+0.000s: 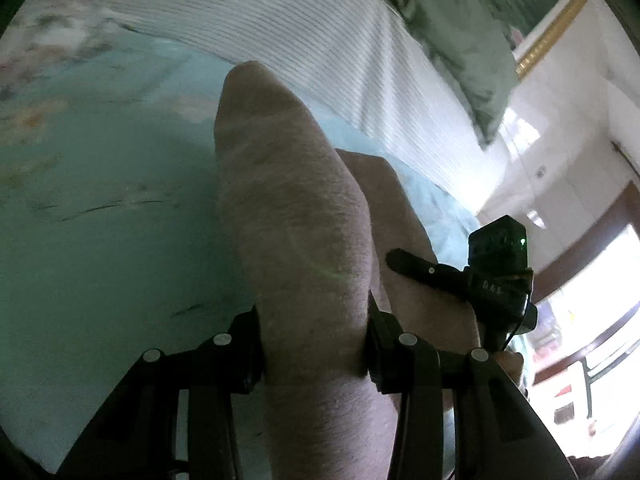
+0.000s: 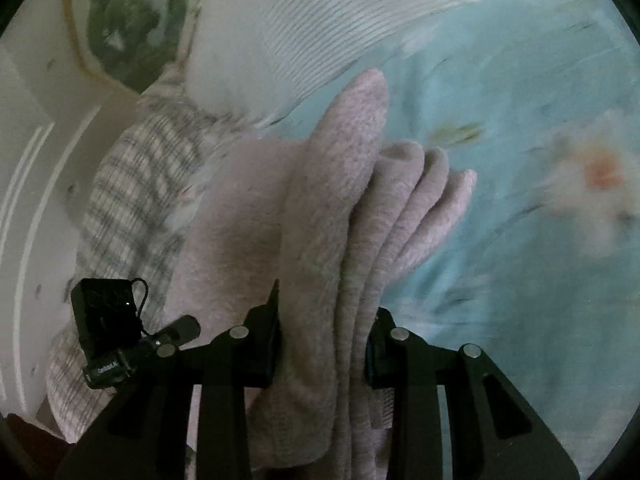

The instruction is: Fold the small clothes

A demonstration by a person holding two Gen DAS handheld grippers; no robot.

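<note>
A pale pink fuzzy garment is held up between both grippers above a light blue floral bedsheet. My left gripper is shut on one bunched end of it. My right gripper is shut on the other end, where several soft folds hang forward over the sheet. The right gripper's body shows at the right of the left wrist view, and the left gripper's body at the left of the right wrist view. Both fingertips are buried in the cloth.
A white ribbed blanket lies across the bed behind the garment. A green pillow and a gold-framed picture are beyond it. A checked pillow lies at the left of the right wrist view. A window is at the right.
</note>
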